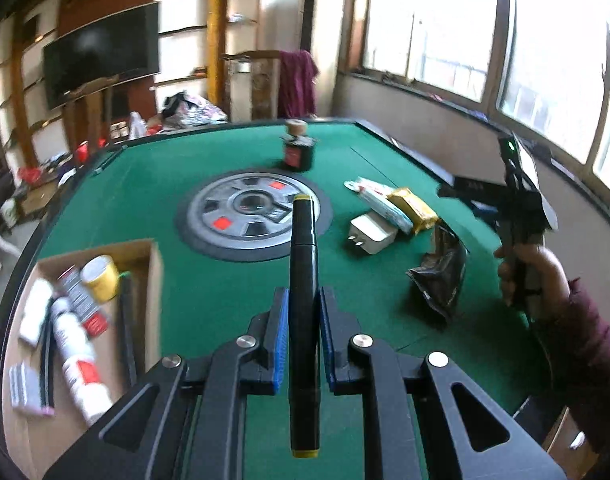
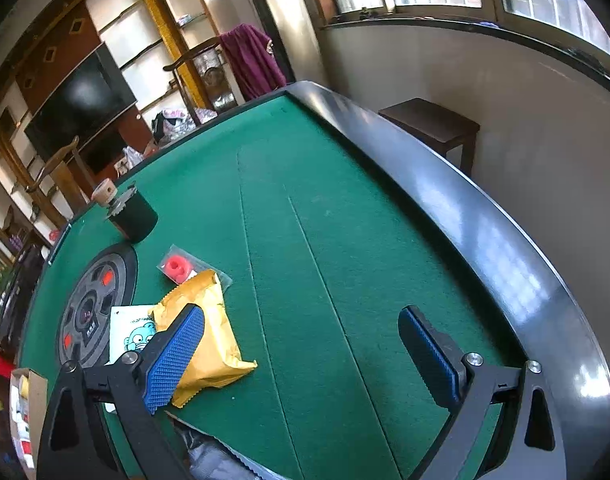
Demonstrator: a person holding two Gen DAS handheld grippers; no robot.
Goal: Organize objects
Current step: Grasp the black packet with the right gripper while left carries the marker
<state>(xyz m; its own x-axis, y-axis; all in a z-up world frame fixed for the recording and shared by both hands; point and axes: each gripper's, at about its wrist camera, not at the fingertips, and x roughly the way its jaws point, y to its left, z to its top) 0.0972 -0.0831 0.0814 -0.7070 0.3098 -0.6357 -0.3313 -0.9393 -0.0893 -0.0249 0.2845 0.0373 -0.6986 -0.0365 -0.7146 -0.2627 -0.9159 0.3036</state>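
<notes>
My left gripper (image 1: 303,304) is shut on a black marker with yellow ends (image 1: 303,280), held above the green table (image 1: 209,280). A cardboard box (image 1: 145,272) with tubes and a yellow-capped can sits at the left. On the table lie a white charger (image 1: 371,234), a white packet (image 1: 381,200), a yellow packet (image 1: 415,208) and a dark foil pouch (image 1: 441,276). My right gripper (image 2: 301,344) is open and empty above the table, with the yellow packet (image 2: 209,328) by its left finger. It also shows in the left wrist view (image 1: 521,200), held in a hand.
A dark bottle with a cork top (image 1: 298,148) stands at the far side, also seen in the right wrist view (image 2: 129,212). A round grey disc (image 1: 249,210) marks the table centre. A small bag with a red piece (image 2: 177,266) lies near it. The table has a black rim (image 2: 465,208).
</notes>
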